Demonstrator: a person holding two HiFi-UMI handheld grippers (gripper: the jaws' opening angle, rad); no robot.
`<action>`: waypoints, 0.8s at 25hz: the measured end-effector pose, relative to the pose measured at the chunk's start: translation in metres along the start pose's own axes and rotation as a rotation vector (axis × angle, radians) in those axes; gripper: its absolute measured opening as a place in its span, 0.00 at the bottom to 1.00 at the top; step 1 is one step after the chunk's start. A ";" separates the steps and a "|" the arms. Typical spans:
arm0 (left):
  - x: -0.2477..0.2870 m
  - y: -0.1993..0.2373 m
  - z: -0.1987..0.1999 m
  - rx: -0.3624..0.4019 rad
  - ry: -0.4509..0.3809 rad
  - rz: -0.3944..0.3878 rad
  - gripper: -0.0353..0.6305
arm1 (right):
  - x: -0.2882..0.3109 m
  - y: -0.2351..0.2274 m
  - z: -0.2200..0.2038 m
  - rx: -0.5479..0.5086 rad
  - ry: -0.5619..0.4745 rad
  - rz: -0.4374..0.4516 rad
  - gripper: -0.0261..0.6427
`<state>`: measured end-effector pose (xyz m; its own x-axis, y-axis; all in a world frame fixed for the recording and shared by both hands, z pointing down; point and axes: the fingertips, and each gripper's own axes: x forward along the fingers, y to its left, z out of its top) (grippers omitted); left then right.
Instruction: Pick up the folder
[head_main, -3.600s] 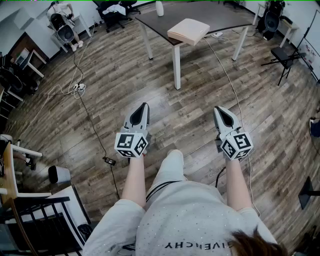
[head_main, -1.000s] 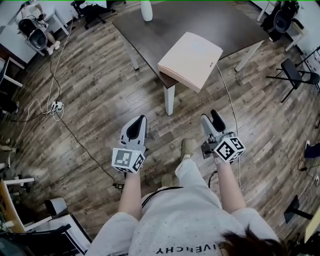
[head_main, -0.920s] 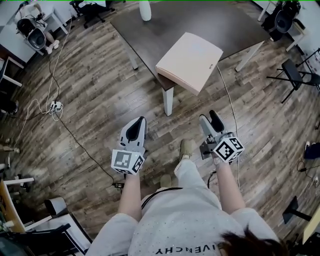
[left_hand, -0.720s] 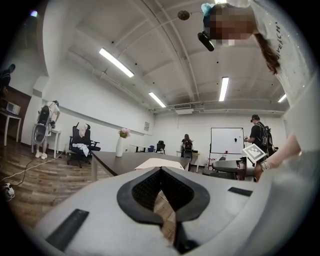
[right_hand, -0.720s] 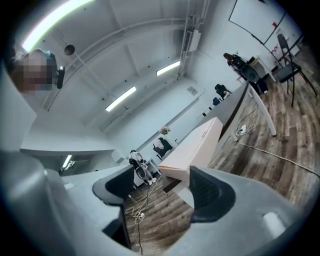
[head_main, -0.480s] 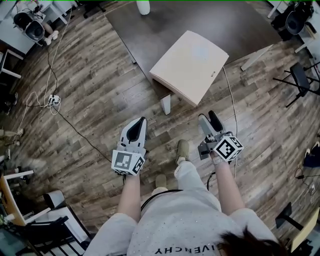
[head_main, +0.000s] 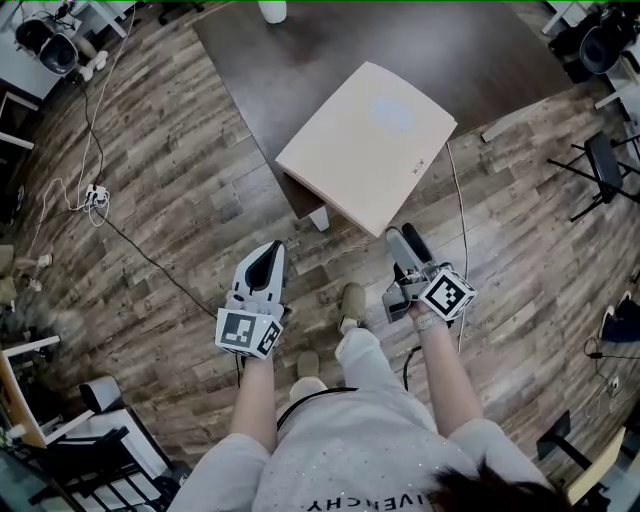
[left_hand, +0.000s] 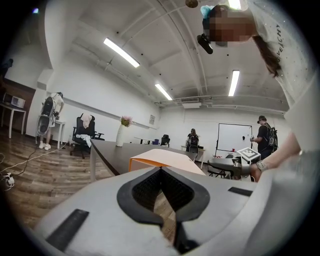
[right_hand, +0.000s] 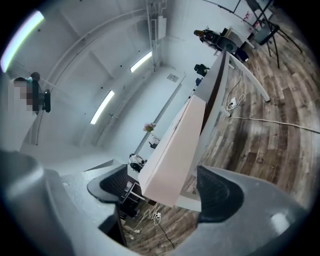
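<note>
Jaws of right gripper (right_hand: 165, 190) just opening wide, folder (right_hand: 180, 145) corner between them, untouched

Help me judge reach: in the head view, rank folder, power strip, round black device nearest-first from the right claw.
1. Folder, just ahead; the right claw has just been opening, corner between its jaws, ungripped.
2. Power strip, floor, far left.
3. Round black device, top left.

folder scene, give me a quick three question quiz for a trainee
1. True or false: the folder lies wholly on the table.
2. Which is shut? A left tongs, B right tongs.
3. Fill in: a white ___ stands at the table's far end.
Key: 1 false, it overhangs the corner. 2 A; the right tongs have just been opening, folder edge between them, ungripped. 3 vase.
</note>
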<state>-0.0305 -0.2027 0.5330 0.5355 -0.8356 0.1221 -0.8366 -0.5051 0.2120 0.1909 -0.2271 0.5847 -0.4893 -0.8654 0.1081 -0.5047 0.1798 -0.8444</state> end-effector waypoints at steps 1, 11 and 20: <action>0.004 0.001 -0.002 -0.002 0.003 0.004 0.05 | 0.005 -0.003 0.000 0.021 0.005 0.011 0.67; 0.040 0.008 -0.012 -0.026 0.028 0.050 0.05 | 0.054 -0.021 -0.001 0.153 0.069 0.093 0.69; 0.058 0.015 -0.025 -0.032 0.048 0.079 0.05 | 0.084 -0.031 -0.002 0.301 0.107 0.155 0.69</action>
<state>-0.0096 -0.2534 0.5675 0.4735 -0.8609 0.1860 -0.8728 -0.4301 0.2306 0.1642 -0.3050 0.6210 -0.6236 -0.7817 0.0072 -0.1942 0.1460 -0.9700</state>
